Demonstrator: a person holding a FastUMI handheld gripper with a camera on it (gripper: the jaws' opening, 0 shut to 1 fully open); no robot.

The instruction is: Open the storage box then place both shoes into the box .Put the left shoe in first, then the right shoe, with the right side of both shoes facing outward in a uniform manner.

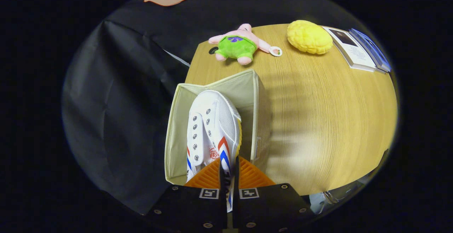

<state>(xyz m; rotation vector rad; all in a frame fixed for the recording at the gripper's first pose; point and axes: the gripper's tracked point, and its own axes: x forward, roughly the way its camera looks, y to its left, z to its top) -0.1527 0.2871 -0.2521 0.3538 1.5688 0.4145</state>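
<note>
Above the open storage box (247, 84), hand-held gripper (229, 171) pointing down, fingers pinching the white shoe (208, 127).

I am working in a staged recording booth: black cloth wall (116, 120), a wooden worktop (329, 120) with a plush toy (238, 45) and booklets (357, 51).

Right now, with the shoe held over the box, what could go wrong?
1. The gripper pinches only a thin edge at the shoe's heel; it could slip or swing.
2. The box is narrow and soft-walled; the toe may catch a wall and tip it.
3. The box sits near the table edge.
</note>
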